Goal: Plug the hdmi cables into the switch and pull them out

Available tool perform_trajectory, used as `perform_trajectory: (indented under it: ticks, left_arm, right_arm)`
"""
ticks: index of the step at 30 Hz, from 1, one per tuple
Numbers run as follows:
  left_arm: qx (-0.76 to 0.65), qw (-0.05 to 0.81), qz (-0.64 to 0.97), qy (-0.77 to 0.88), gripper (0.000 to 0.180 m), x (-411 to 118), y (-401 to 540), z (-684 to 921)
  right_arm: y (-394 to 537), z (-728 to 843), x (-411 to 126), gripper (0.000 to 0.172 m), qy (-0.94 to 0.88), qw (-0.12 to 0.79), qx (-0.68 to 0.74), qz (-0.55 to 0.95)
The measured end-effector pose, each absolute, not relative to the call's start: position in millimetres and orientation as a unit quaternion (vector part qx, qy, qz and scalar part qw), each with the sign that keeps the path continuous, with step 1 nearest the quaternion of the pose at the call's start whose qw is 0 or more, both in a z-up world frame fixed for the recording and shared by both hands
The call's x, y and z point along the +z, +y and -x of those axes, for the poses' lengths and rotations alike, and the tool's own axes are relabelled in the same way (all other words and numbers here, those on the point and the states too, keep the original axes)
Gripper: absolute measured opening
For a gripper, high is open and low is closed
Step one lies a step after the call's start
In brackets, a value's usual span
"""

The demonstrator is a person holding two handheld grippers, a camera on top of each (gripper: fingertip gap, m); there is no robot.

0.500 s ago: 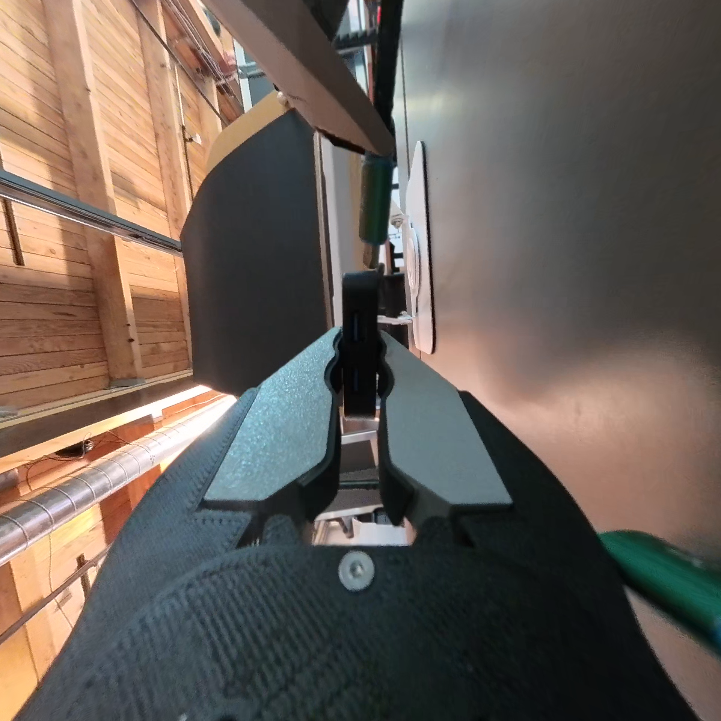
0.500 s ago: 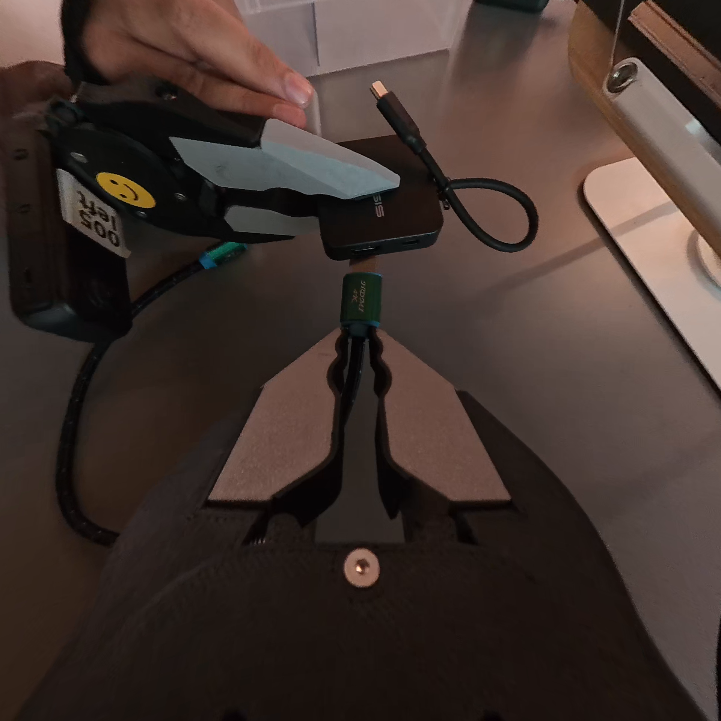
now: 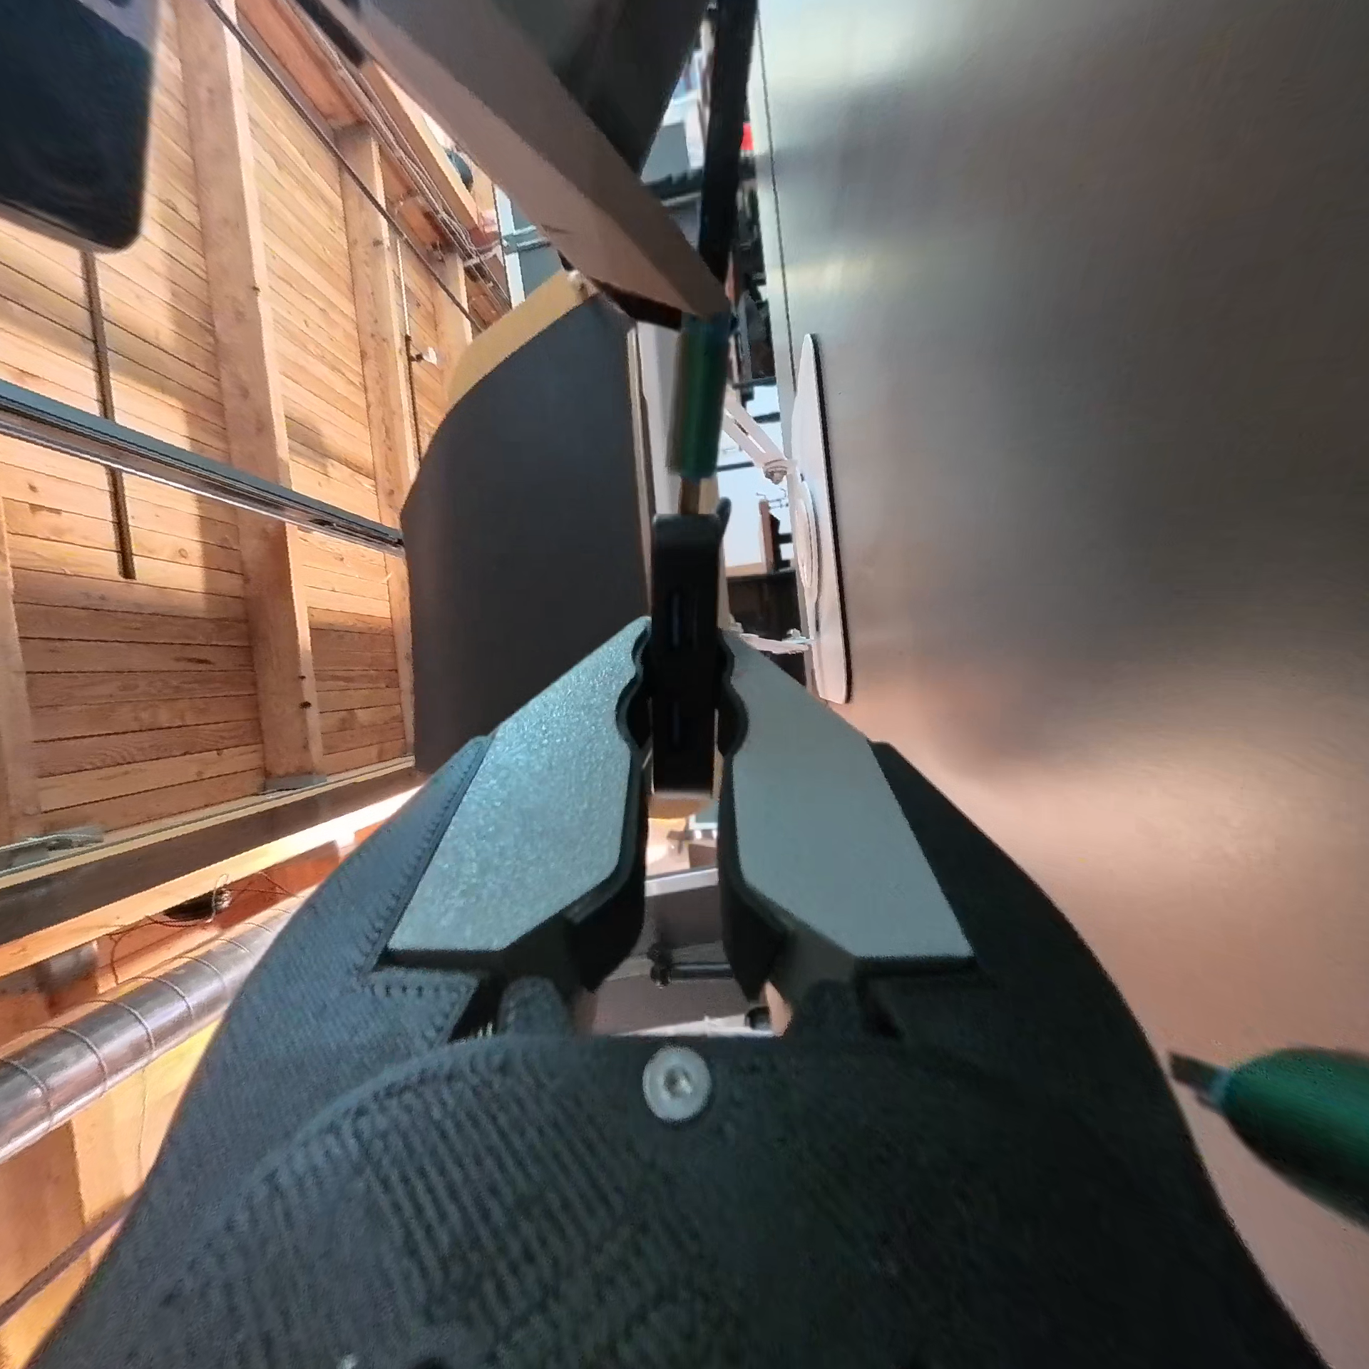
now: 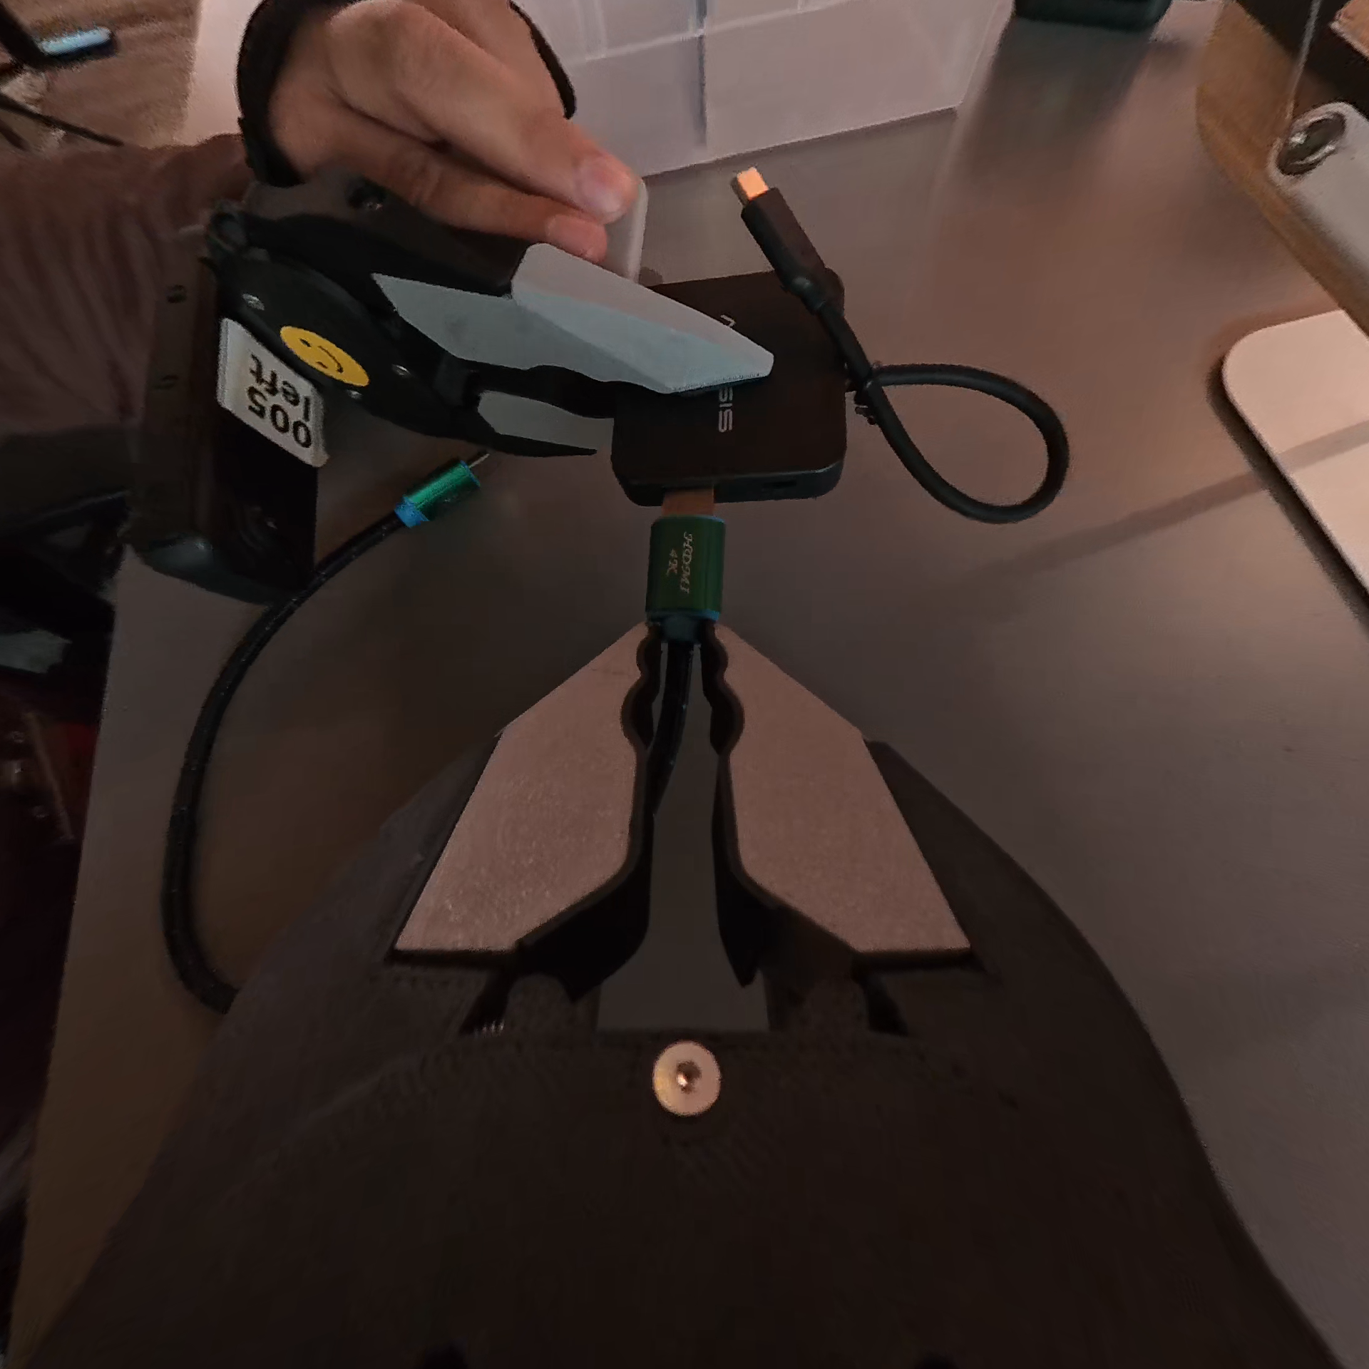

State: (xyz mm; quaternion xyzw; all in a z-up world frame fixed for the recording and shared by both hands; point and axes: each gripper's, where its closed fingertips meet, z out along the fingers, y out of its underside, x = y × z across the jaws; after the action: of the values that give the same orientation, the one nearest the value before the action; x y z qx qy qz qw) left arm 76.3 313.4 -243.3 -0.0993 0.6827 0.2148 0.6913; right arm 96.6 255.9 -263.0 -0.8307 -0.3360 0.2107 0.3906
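Observation:
My left gripper (image 3: 683,667) is shut on the black switch (image 3: 681,593), with both pads on its flat faces. The right wrist view shows the same grip (image 4: 678,407) on the switch (image 4: 748,422), held above the table. My right gripper (image 4: 678,644) is shut on the black HDMI cable (image 4: 670,704), just behind its green plug (image 4: 683,567). The plug's gold tip (image 4: 689,505) sits partly inside the switch's front port. The left wrist view shows this plug (image 3: 696,400) beyond the switch. A second green HDMI plug (image 4: 437,493) lies loose on the table, also in the left wrist view (image 3: 1304,1096).
The switch's own short black lead (image 4: 963,444) loops right and ends in a small plug (image 4: 778,222). A white stand base (image 4: 1304,415) and a wooden stand (image 4: 1244,111) are at the right. A clear box (image 4: 741,74) stands behind. A hand (image 4: 444,111) holds the left gripper. Spacing between my two grippers at the tips: around 7 cm.
Little differs. The green plug has edged slightly closer to the switch, with a bit less gold tip showing. Both grips are unchanged.

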Motion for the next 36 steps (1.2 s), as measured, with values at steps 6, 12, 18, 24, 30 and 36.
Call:
perform_trajectory:
  ticks: [6, 12, 18, 24, 30, 36]
  left_arm:
    - [0.237, 0.684, 0.079, 0.685, 0.012, -245.8, 302.7, -68.4]
    - [0.262, 0.675, 0.141, 0.675, 0.011, -242.8, 312.8, -67.2]
    - [0.283, 0.663, 0.201, 0.663, 0.011, -242.8, 325.7, -65.6]
    - [0.308, 0.646, 0.220, 0.663, 0.011, -247.7, 332.2, -63.5]
    - [0.290, 0.646, 0.215, 0.672, 0.010, -248.0, 330.3, -63.3]
    - [0.290, 0.639, 0.209, 0.681, 0.010, -253.5, 328.3, -64.7]
  right_arm:
    - [246.9, -88.3, -265.2, 0.008, -0.354, 0.372, 0.246, 0.822]
    - [252.2, -83.2, -264.4, 0.008, -0.323, 0.372, 0.277, 0.825]
    - [263.5, -85.0, -259.8, 0.007, -0.274, 0.390, 0.270, 0.836]
    - [268.2, -82.0, -266.3, 0.007, -0.255, 0.388, 0.268, 0.844]
    - [268.5, -80.9, -262.2, 0.007, -0.254, 0.395, 0.286, 0.835]
    - [267.7, -79.7, -268.1, 0.007, -0.263, 0.384, 0.282, 0.839]
